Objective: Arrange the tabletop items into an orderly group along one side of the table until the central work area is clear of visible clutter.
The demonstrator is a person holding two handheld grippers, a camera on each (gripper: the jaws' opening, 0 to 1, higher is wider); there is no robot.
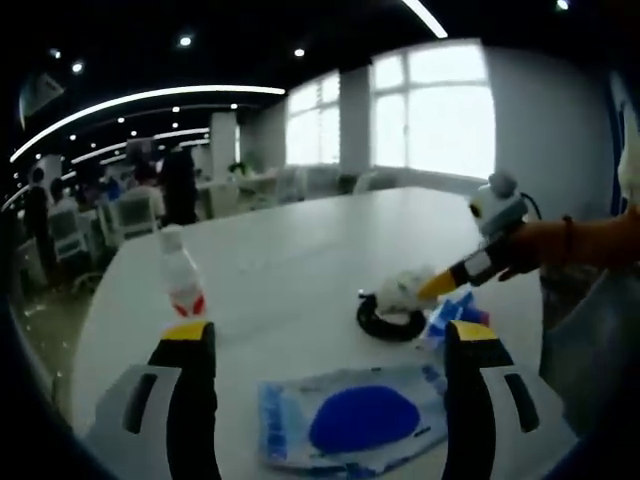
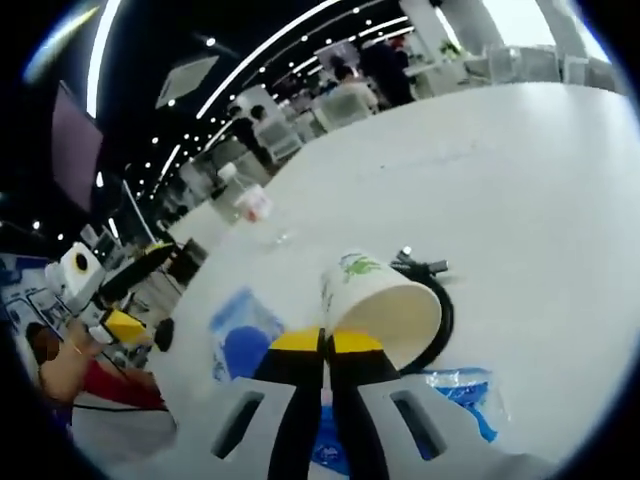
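While the cup (image 2: 380, 300) is tipped over in my right hand-held gripper (image 2: 323, 345), most of the tidying is, I judge, not yet done. Its jaws are pressed together on the cup's rim, the cup leaning over a black cable coil (image 2: 440, 310) out on the bench (image 2: 540, 180). In the left gripper view the same cup (image 1: 405, 290) and coil (image 1: 390, 322) sit toward the bench's right edge. My left hand-held gripper (image 1: 330, 345) hangs spread and empty over the near edge, a blue-and-clear packet (image 1: 350, 415) lying between its jaws. A small bottle (image 1: 180, 272) stands farther out to the left, well apart from the rest. A blue wrapper (image 1: 445, 315) lies just beside the coil. Nothing looks grouped along one side yet.
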